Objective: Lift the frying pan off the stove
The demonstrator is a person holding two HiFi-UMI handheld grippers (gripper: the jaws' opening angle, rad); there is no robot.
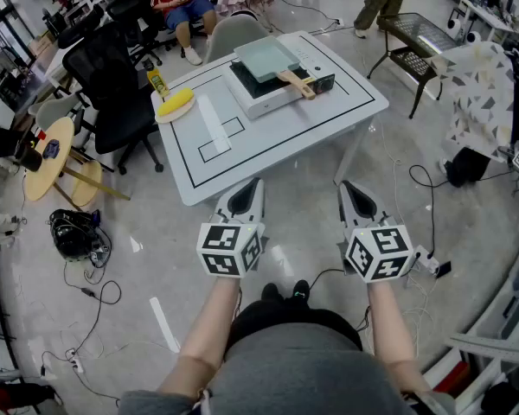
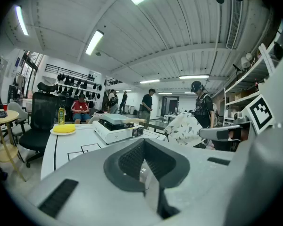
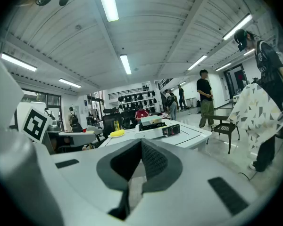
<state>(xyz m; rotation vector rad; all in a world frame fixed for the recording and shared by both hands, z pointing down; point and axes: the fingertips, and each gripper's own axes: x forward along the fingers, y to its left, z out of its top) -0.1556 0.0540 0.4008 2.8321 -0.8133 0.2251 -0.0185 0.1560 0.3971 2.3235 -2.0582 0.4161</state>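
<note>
The frying pan [image 1: 266,57] is square and pale green with a wooden handle [image 1: 296,83]. It rests on a white portable stove [image 1: 272,98] at the far side of the white table [image 1: 320,132]. My left gripper [image 1: 249,190] and right gripper [image 1: 351,190] are both shut and hold nothing. They hang side by side over the floor, just short of the table's near edge. The left gripper view shows its shut gripper [image 2: 148,169] low, with the stove [image 2: 117,131] and pan [image 2: 114,118] far ahead. In the right gripper view, the stove [image 3: 159,130] lies beyond the shut gripper [image 3: 134,179].
A plate with a yellow object [image 1: 175,104] and a small bottle [image 1: 157,81] sit at the table's left end. A black office chair [image 1: 112,85] and round wooden table [image 1: 48,158] stand to the left. A black bench [image 1: 419,46] and draped cloth [image 1: 480,85] are at right. Cables cross the floor.
</note>
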